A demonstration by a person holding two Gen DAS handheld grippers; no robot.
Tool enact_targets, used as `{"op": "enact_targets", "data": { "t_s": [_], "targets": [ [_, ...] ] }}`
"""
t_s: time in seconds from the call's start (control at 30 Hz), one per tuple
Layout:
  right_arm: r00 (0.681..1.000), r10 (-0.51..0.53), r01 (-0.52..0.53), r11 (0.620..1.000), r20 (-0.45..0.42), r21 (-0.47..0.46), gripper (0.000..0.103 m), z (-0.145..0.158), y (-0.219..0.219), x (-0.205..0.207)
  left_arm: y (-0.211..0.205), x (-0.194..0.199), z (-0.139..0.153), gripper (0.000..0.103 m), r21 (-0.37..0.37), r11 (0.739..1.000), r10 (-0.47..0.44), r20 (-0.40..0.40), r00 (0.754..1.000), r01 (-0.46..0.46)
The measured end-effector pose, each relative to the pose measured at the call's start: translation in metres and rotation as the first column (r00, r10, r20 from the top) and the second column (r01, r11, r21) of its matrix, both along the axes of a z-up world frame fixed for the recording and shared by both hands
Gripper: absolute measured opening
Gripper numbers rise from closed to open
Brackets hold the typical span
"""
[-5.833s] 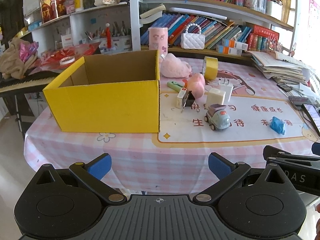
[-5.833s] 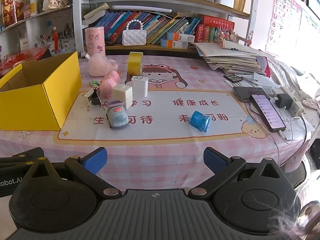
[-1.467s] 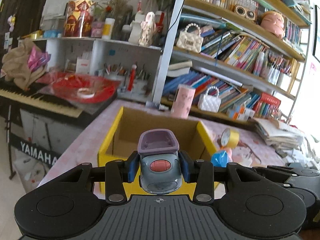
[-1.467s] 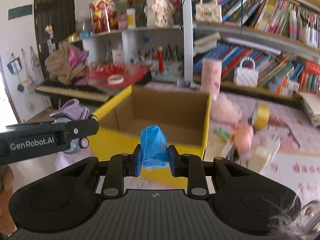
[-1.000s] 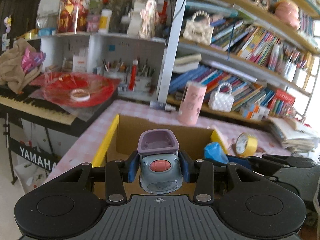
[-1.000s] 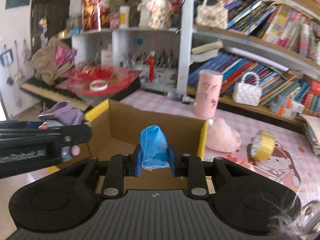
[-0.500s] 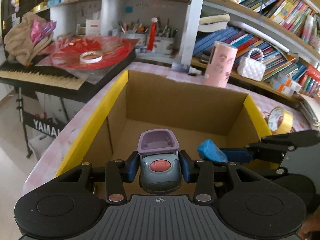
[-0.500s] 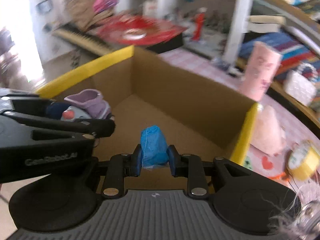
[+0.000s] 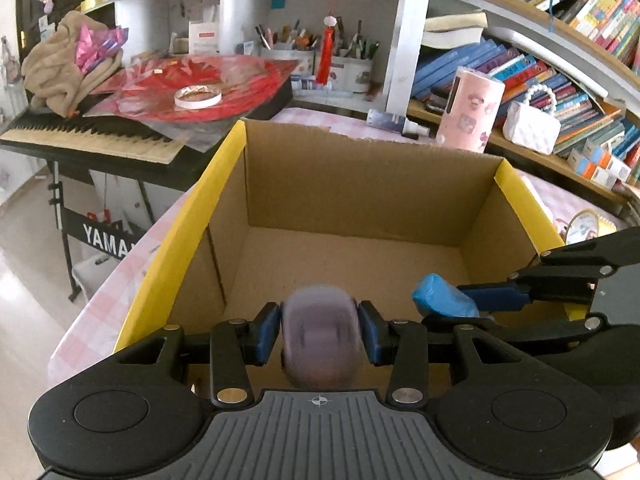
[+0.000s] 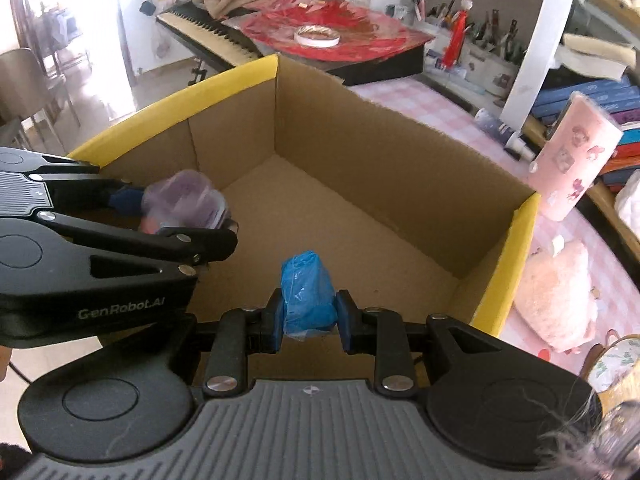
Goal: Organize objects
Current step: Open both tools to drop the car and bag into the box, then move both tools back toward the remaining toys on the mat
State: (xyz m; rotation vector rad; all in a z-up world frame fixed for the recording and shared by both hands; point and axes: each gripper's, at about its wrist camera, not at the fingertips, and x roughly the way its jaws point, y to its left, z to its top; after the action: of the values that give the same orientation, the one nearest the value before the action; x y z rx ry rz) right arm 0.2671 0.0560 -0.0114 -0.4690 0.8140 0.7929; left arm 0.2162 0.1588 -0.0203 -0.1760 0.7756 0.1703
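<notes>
Both your tongs hang over the open yellow cardboard box (image 9: 224,184), a sensible spot since anything let go there lands on its bare brown floor; the left tongs (image 9: 319,332) have the toy car (image 9: 320,344) between their blue pads (image 9: 267,332), but the car is motion-blurred, so you may be letting it go right now; I cannot tell whether the pads grip it or have just parted; from the right wrist view it sits low at the box's near left corner, inside the rim; the right tongs (image 10: 307,322) are closed on the blue crumpled wrapper (image 10: 307,296), pinched at its lower half so the top sticks up free, above the box floor near the front wall; judged, you are at the drop step for both items, neither resting on the floor yet.

Materials: box is corrugated card, yellow outside, raw brown inside, straight walls, cut top edge; car is hard smooth plastic, rounded, grey-purple, will likely roll or bounce; wrapper looks thin crinkly film, light, squashy; bench (image 10: 404,96) wears a pink checked cloth; a fuzzy pink plush (image 10: 556,300) lies just right of the box, a pink printed cylinder (image 10: 572,160) stands behind it.
</notes>
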Motion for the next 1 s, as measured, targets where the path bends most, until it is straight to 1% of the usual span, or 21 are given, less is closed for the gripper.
{"op": "enact_targets", "data": {
  "t_s": [0.03,0.07,0.1,0.13,0.17,0.2,0.23,0.3,0.37,0.4,0.47,0.57,0.6,0.73,0.87,1.0],
  "targets": [
    [1.000,-0.002,0.002,1.000,0.020,0.007,0.033,0.001,-0.001,-0.002,0.000,-0.001,0.002,0.043,-0.005,1.000,0.001,0.006,1.000,-0.001],
    [0.999,-0.002,0.002,1.000,0.037,0.019,0.037,0.002,-0.003,-0.004,0.000,-0.002,0.005,0.049,-0.007,1.000,0.002,0.018,1.000,-0.001],
    [0.999,-0.006,0.004,0.999,0.054,0.033,0.043,0.003,-0.005,-0.005,-0.001,-0.004,0.009,0.054,-0.006,1.000,-0.002,0.034,0.999,0.002],
    [0.998,-0.006,0.002,0.999,0.067,0.050,0.047,0.005,-0.007,-0.007,-0.002,-0.007,0.013,0.061,-0.002,1.000,-0.008,0.057,0.998,0.008],
    [0.996,-0.012,0.007,0.998,0.085,0.061,0.050,0.007,-0.009,-0.009,-0.004,-0.011,0.019,0.064,0.006,1.000,-0.015,0.085,0.996,0.014],
    [0.994,-0.033,0.026,0.997,0.103,0.067,0.057,0.009,-0.011,-0.012,-0.006,-0.016,0.025,0.065,0.016,1.000,-0.025,0.116,0.993,0.023],
    [0.992,-0.049,0.040,0.996,0.114,0.079,0.063,0.012,-0.013,-0.014,-0.008,-0.019,0.031,0.067,0.024,0.999,-0.034,0.140,0.990,0.031],
    [0.988,-0.074,0.057,0.991,0.136,0.122,0.066,0.020,-0.021,-0.023,-0.011,-0.029,0.043,0.071,0.038,0.999,-0.042,0.184,0.982,0.036],
    [0.980,-0.111,0.085,0.984,0.167,0.156,0.070,0.030,-0.029,-0.032,-0.011,-0.041,0.055,0.077,0.036,0.999,-0.034,0.230,0.973,0.026],
    [0.972,-0.138,0.105,0.979,0.188,0.174,0.074,0.036,-0.034,-0.038,-0.011,-0.047,0.059,0.078,0.030,0.999,-0.028,0.252,0.967,0.021],
    [0.956,-0.191,0.143,0.966,0.222,0.216,0.079,0.046,-0.043,-0.049,-0.010,-0.059,0.066,0.081,0.020,1.000,-0.019,0.285,0.958,0.014],
    [0.928,-0.277,0.206,0.939,0.250,0.275,0.079,0.059,-0.059,-0.067,-0.007,-0.077,0.070,0.085,0.017,1.000,-0.008,0.315,0.949,0.003],
    [0.916,-0.312,0.235,0.926,0.253,0.294,0.081,0.062,-0.063,-0.072,-0.007,-0.083,0.071,0.085,0.016,1.000,-0.004,0.321,0.947,-0.001],
    [0.858,-0.460,0.366,0.860,0.230,0.355,0.083,0.066,-0.081,-0.096,-0.005,-0.105,0.069,0.090,0.013,1.000,-0.008,0.323,0.946,0.004],
    [0.806,-0.553,0.463,0.811,0.211,0.359,0.084,0.060,-0.091,-0.123,-0.002,-0.123,0.059,0.091,0.018,1.000,-0.026,0.295,0.955,0.021],
    [0.771,-0.597,0.522,0.792,0.221,0.318,0.086,0.049,-0.092,-0.150,-0.003,-0.140,0.049,0.091,0.034,0.999,-0.047,0.266,0.963,0.040]
  ]
}}
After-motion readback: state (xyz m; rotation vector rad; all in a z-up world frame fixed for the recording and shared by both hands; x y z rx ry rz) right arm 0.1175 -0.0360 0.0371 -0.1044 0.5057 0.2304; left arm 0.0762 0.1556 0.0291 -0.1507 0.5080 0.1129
